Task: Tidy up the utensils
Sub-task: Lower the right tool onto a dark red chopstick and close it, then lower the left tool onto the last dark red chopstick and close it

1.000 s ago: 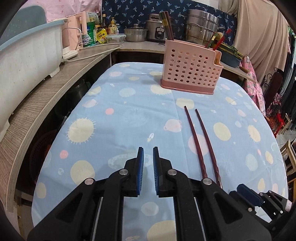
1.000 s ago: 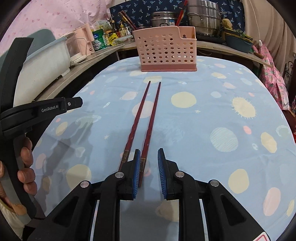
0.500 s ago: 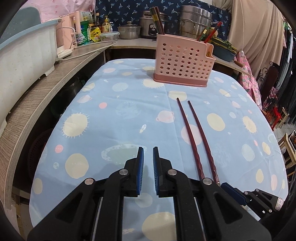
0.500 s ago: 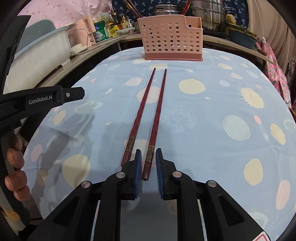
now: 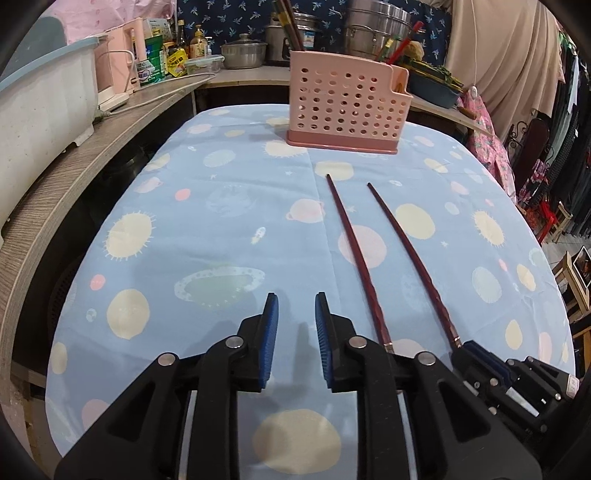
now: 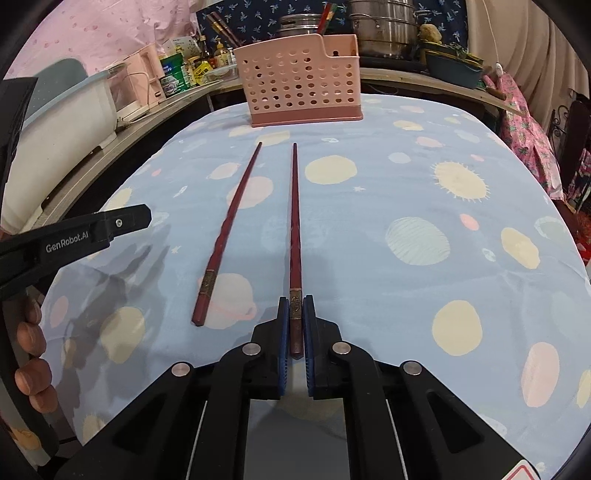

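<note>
Two dark red chopsticks lie on the blue spotted tablecloth, pointing at a pink perforated utensil basket (image 6: 299, 83) at the far end. My right gripper (image 6: 295, 304) is shut on the thick end of the right chopstick (image 6: 294, 221). The left chopstick (image 6: 232, 225) lies free beside it. In the left wrist view my left gripper (image 5: 295, 306) is open and empty, hovering left of both chopsticks (image 5: 354, 254), with the basket (image 5: 345, 105) ahead. The right gripper's tip shows there at the lower right (image 5: 476, 350).
A wooden counter (image 5: 74, 192) with a white tub (image 5: 40, 99), bottles and pots curves along the left and back. Chopsticks stand in the basket (image 5: 288, 26). The table edge (image 6: 554, 206) drops off on the right, near hanging clothes.
My right gripper has closed on the right chopstick's thick end, and that chopstick has swung apart from the other. My left gripper has opened a little wider.
</note>
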`<state>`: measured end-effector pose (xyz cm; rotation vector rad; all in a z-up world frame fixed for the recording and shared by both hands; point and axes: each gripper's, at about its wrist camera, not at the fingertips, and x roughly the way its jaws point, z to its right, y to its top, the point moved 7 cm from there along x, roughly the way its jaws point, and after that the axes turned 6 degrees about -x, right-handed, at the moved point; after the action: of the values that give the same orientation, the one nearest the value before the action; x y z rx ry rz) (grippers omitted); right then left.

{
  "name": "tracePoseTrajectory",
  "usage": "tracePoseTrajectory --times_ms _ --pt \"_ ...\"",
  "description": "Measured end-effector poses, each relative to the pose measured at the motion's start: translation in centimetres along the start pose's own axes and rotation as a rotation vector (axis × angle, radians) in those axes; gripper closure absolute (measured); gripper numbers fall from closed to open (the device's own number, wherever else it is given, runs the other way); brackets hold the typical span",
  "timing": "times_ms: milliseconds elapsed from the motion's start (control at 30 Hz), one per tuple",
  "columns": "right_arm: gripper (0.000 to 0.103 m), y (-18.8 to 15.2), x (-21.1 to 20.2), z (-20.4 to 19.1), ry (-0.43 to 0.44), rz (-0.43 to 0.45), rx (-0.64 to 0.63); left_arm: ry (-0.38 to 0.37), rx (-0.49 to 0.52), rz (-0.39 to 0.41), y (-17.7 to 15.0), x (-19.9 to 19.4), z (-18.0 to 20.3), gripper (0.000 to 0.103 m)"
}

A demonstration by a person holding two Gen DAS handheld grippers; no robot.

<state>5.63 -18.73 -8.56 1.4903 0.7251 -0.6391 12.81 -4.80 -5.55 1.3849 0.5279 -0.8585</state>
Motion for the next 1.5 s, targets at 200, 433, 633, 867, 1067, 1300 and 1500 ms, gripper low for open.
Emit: tracePoseTrajectory --times_ms 200,433,633,867,1067,1300,1500 --pt "0.096 -0.2 -0.5 2.0 -0.011 -0.002 0.039 -0.024 0.025 -0.012 -0.8 0.3 2.2 0.061" --pt "0.096 -0.7 -0.6 3.1 -0.014 0.002 0.064 -0.030 0.051 -0.057 -2.4 1.8 4.0 0.061" --pt "0.096 -0.8 -0.7 3.5 -0.008 0.006 0.076 -0.021 0.062 -0.068 -3.1 2.4 4.5 0.061" --pt "0.096 -1.0 -0.8 3.4 -0.007 0.012 0.078 0.014 0.082 -0.052 -3.5 2.6 4.6 0.061" --pt "0.096 -1.1 -0.9 3.4 -0.006 0.013 0.078 0.015 0.080 -0.041 -3.6 2.4 4.2 0.077" --pt "0.096 -1.0 -0.9 3.4 -0.010 0.013 0.072 -0.038 0.030 -0.057 -3.4 2.2 2.9 0.096" --pt "0.096 -1.0 -1.0 3.4 -0.011 0.011 0.068 -0.033 0.025 -0.056 -3.3 1.8 2.6 0.096"
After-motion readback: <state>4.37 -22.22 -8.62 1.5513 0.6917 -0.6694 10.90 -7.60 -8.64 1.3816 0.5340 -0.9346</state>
